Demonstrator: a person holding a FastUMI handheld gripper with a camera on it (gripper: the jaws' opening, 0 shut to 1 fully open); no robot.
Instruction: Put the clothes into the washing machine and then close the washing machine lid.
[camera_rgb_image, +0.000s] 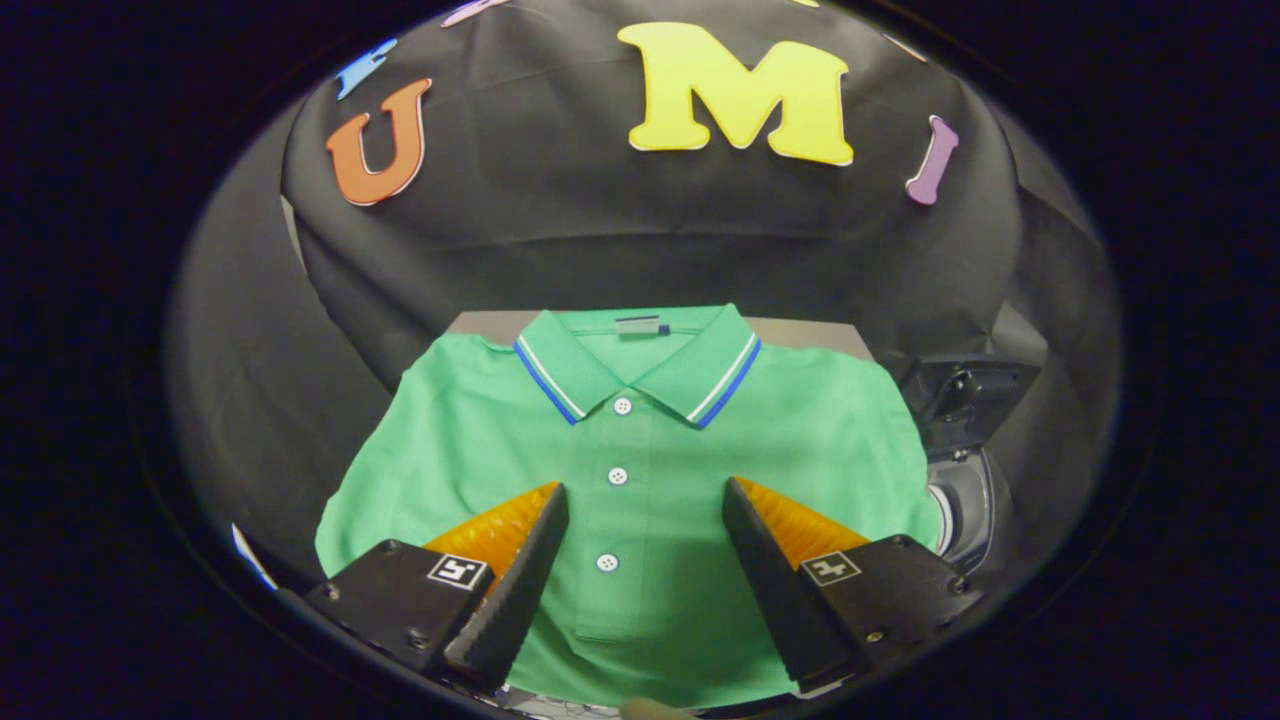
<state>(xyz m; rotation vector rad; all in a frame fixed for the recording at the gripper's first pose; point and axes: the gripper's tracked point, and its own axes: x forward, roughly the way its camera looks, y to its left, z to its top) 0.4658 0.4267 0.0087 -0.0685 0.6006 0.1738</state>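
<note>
Shirt (640, 470), green and buttoned, is spread flat on the worktop (800, 333). The gripper (645, 495) is held wide open above its placket, gripping nothing. A washing machine (965, 470) is seen beside the shirt.

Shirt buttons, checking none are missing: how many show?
3, in a line down the green shirt: below the collar, mid-placket, lowest between the open gripper fingers. More may be hidden.

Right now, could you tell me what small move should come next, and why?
Probably lower the tool onto the green polo shirt and pinch its button placket: the fingers stand open and hold nothing, while the shirt lies flat, not yet in the washing machine beside it.
</note>
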